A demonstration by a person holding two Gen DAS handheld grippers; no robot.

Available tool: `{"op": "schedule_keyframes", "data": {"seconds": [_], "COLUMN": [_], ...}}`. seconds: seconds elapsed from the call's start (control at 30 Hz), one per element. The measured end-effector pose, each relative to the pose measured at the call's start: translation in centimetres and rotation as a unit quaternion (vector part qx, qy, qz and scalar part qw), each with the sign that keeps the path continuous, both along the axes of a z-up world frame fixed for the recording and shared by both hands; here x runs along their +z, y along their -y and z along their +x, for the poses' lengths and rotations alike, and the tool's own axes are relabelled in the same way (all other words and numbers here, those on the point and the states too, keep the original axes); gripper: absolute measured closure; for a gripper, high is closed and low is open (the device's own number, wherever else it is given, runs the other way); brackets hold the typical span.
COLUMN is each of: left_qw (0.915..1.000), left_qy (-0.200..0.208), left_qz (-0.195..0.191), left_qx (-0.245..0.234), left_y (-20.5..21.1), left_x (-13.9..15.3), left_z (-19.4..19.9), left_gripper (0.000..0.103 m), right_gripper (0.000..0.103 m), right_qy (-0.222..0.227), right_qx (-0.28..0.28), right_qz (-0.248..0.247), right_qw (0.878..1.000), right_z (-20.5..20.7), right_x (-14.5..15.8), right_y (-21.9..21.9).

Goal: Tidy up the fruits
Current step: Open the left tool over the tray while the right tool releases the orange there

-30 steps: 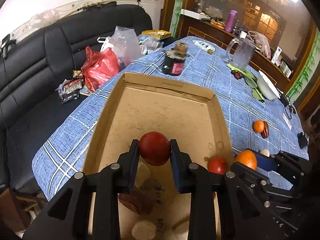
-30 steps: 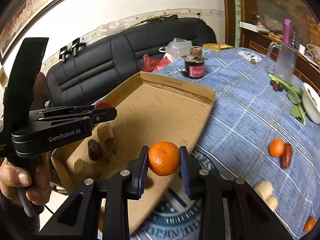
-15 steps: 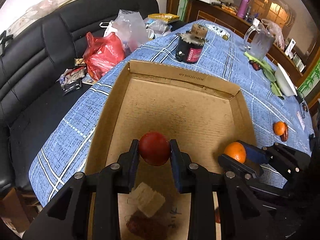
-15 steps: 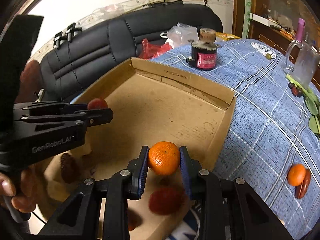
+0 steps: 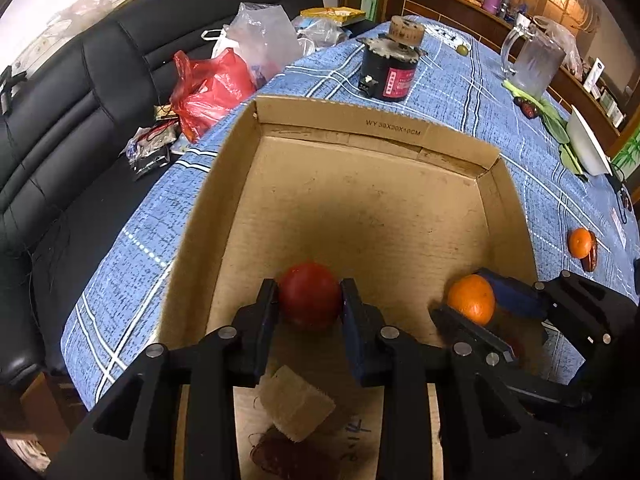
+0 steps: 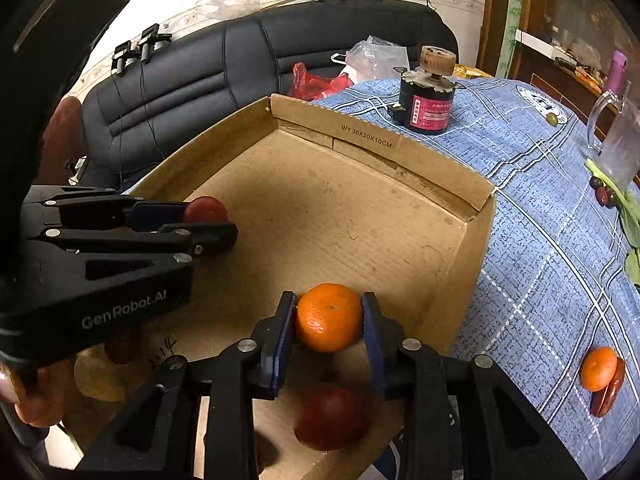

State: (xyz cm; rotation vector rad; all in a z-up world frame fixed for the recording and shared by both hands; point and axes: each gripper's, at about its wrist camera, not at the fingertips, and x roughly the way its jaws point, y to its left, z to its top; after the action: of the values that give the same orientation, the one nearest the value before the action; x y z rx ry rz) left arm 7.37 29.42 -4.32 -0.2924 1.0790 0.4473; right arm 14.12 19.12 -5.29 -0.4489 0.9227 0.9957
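Left gripper (image 5: 309, 309): opening around tomato (image 5: 309, 300) | right gripper (image 6: 329, 322): opening, orange (image 6: 329, 317) between | risk: fruit rolling across box (image 5: 400, 208).

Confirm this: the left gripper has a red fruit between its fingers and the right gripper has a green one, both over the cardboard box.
Wrong on colour. The right wrist view shows the right gripper, jaws opening, with an orange mandarin between its fingers. The left gripper does have the red fruit, both over the cardboard box.

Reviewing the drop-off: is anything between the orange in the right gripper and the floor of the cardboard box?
Nothing visible blocks it. The orange sits between the opening jaws of the right gripper, low over bare floor of the cardboard box. A red fruit lies nearer the camera, beside the drop spot, not under it.
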Motion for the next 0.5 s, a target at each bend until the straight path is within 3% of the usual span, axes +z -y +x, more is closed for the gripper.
{"op": "schedule_keyframes", "data": {"seconds": [0.03,0.13,0.5], "left_qw": [1.0,0.9998,0.9965], "left_qy": [0.003,0.018,0.079], "left_qz": [0.001,0.009,0.027], "left_qx": [0.001,0.004,0.002], "left_y": [0.0,0.3,3.4], "left_x": [0.3,1.2,4.1], "left_z": [-0.2,-1.0,-3.8], "left_gripper": [0.071,0.052,0.052], "right_gripper": [0.05,0.044,0.044], "right_qy": [0.001,0.007,0.009], "right_qx": [-0.001,-0.011,-0.06], "right_qz": [0.003,0.017,0.061], "right_qw": [1.0,1.0,0.996], "right_z": [-0.1,-0.3,-1.8], "right_x": [0.2,1.2,3.9], "right_y": [0.2,1.1,7.9]}}
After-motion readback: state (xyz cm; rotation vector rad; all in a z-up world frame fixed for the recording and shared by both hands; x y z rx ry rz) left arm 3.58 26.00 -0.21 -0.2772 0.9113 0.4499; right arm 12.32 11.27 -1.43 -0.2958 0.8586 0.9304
